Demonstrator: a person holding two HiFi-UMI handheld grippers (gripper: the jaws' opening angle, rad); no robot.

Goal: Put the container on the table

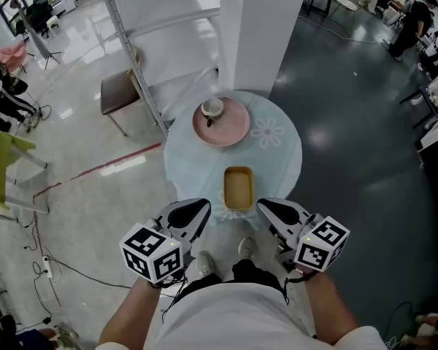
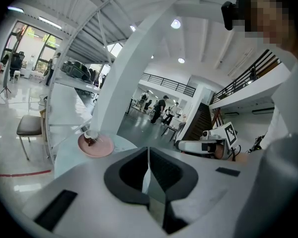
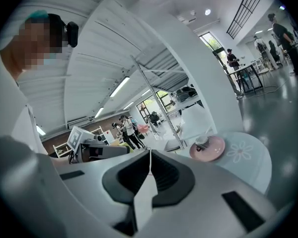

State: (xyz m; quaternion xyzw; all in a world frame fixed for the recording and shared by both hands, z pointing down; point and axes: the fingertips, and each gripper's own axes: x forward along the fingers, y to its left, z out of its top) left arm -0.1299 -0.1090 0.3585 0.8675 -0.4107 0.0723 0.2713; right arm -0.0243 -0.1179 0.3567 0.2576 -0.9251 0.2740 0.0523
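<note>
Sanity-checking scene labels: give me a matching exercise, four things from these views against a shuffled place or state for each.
Things:
1. container
2. cup
3. flower print
4. left tongs

Place or state:
A. shut, nothing held
B. on the pink plate
C. by the near edge of the tablecloth
D. printed beside the plate

Pairs: 1-C, 2-B, 3-D, 4-A
</note>
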